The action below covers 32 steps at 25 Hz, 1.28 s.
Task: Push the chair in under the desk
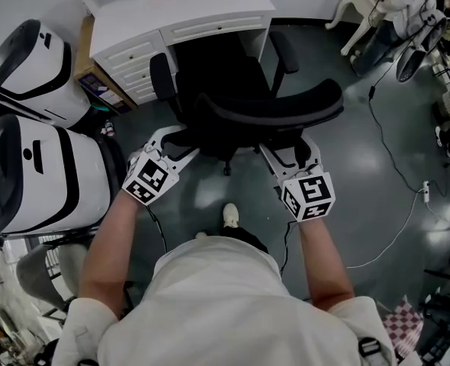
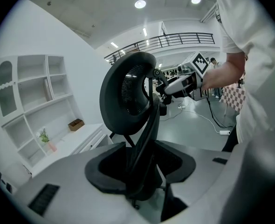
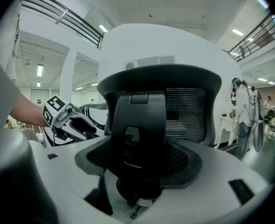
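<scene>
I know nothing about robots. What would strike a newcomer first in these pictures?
The big black office chair sits mid-floor, facing a white desk at the top of the head view. Behind its backrest a person holds the left tongs and right tongs, jaws apart, each carrying a black-and-white marker cube. Two bulky white-and-black machines stand at the left.

The head view looks steeply down from above the person, chair [image 1: 263, 105] mid-frame, desk [image 1: 181, 10] at top. The left gripper view sits close behind the chair, seeing its back nearly edge-on, with the right gripper [image 2: 168, 85] upper right. The right gripper view faces the back squarely, with the left gripper [image 3: 81, 122] at left.
</scene>
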Available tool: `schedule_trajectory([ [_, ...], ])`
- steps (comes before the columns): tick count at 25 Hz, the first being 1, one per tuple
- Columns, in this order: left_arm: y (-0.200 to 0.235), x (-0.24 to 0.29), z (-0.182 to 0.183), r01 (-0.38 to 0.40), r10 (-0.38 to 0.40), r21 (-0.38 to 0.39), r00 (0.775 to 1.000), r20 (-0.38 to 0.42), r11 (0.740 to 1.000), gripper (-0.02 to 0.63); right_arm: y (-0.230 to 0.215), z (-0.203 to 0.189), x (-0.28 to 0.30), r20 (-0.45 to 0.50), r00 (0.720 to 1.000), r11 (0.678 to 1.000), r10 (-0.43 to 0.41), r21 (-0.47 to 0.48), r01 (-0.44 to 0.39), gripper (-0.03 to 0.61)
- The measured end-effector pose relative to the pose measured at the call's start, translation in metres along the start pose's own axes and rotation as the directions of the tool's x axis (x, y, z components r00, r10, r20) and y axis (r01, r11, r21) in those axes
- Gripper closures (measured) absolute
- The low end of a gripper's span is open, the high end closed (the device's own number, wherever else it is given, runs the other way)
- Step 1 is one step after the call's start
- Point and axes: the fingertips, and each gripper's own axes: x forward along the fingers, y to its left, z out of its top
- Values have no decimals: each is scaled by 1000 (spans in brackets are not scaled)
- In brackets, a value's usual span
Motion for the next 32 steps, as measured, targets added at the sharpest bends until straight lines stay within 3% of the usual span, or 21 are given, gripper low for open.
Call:
schedule_trajectory([
  [32, 94, 55, 1, -58, 57, -48, 998, -26, 997, 405, -53, 22, 93, 23, 1000, 1000, 20, -10, -20, 261],
])
